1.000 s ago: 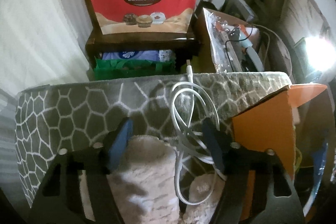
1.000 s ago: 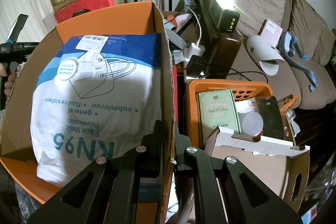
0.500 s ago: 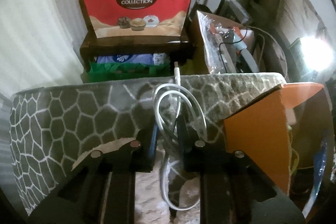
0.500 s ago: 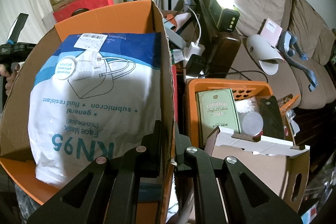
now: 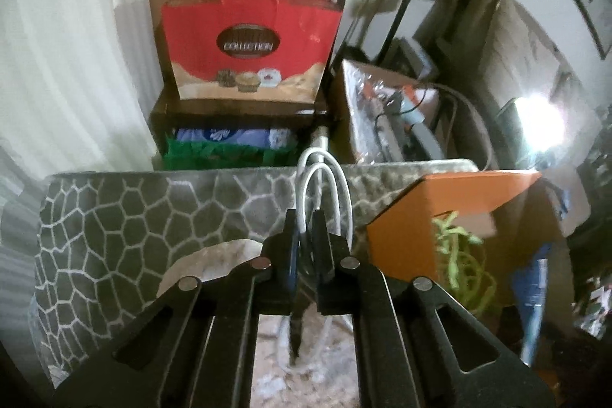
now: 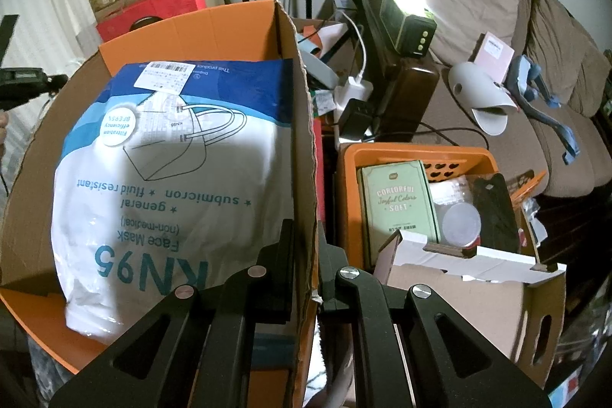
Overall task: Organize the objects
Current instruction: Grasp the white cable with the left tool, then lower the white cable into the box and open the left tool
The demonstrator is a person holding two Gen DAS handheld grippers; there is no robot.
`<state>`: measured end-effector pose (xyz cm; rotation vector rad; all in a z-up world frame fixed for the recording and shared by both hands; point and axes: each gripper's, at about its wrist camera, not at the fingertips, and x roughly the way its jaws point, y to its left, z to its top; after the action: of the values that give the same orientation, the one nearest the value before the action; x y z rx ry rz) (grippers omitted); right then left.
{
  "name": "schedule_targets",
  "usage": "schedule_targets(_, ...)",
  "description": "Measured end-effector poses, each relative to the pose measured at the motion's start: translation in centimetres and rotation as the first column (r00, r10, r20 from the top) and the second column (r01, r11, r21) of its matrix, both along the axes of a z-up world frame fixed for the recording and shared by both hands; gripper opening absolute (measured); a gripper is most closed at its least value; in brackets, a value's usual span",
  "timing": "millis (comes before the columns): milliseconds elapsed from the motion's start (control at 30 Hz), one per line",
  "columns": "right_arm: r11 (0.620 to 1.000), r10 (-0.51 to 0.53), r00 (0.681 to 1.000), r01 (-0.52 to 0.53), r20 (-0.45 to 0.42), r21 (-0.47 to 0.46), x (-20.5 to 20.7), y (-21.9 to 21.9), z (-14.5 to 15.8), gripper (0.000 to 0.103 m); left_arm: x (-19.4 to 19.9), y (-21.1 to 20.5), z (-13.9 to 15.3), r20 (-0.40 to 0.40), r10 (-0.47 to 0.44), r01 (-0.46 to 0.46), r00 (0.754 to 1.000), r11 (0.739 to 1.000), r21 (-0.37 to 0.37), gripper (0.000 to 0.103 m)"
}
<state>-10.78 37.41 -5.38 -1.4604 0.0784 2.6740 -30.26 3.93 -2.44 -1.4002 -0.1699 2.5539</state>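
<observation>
- Since the earlier frame, the left gripper [image 5: 304, 230] has closed from wide open onto the coiled white charging cable [image 5: 325, 186] and lifted it off the grey honeycomb-pattern rug [image 5: 126, 217].
- Cable loops now project just ahead of the clamped jaws; slack hangs beneath them.
- Right gripper [image 6: 306, 243] stays clamped on the side wall of the orange cardboard box [image 6: 302, 140], probably steadying it as the receptacle.
- Box sits just right of the cable and holds a white-and-blue KN95 mask bag [image 6: 172, 178].
</observation>
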Motion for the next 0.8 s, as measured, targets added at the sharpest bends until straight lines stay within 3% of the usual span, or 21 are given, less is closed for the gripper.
schedule_targets(433,1.000,-0.001,1.000,0.001,0.001,0.004,-0.1,0.1,0.2,0.007,4.1,-0.4,6.9,-0.135,-0.004,0.014,0.991,0.997,0.072,0.003)
schedule_targets(800,1.000,-0.002,1.000,0.002,0.002,0.009,-0.1,0.1,0.3,0.007,9.2,1.3,11.1,-0.233,-0.069,0.085,0.970,0.994,0.062,0.003)
